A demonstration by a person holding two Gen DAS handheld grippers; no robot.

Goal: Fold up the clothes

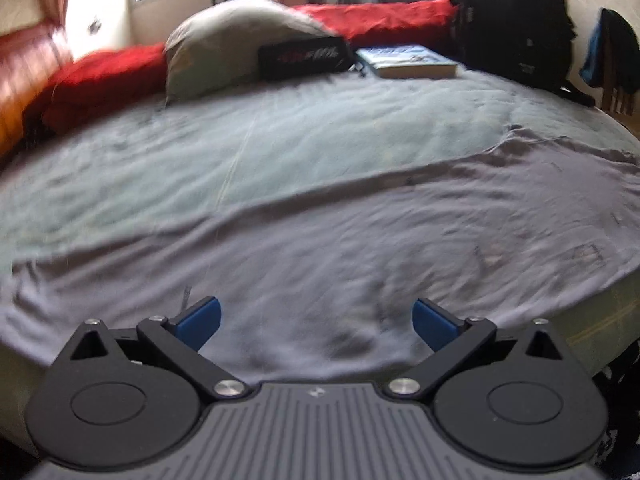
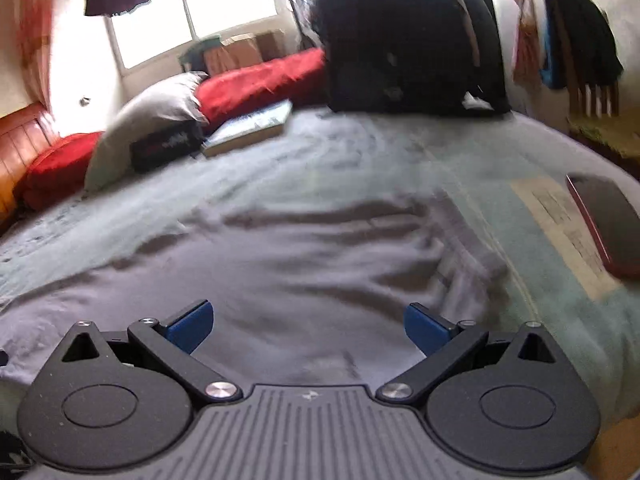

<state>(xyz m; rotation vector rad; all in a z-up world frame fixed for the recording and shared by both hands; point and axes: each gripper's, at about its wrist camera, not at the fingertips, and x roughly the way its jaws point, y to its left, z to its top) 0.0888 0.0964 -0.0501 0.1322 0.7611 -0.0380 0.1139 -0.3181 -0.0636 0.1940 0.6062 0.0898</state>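
One grey cotton T-shirt [image 1: 360,232] lay spread flat on the pale green bedsheet [image 1: 240,140], near the bed's front edge. The left gripper [image 1: 316,322] hung over it with its two blue pads spread wide, grasping nothing; the right gripper [image 2: 308,326] was likewise released above the shirt. At the far side sat one grey pillow [image 1: 224,48], one book [image 1: 408,62] and one black backpack [image 2: 408,36].

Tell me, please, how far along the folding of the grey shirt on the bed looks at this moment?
Done: the grey T-shirt lies spread on the bed, with one long crease across it that may be a first fold. In hand: nothing; the left gripper and right gripper are open above the near hem, fingers apart. Left: gripping and the folds themselves.
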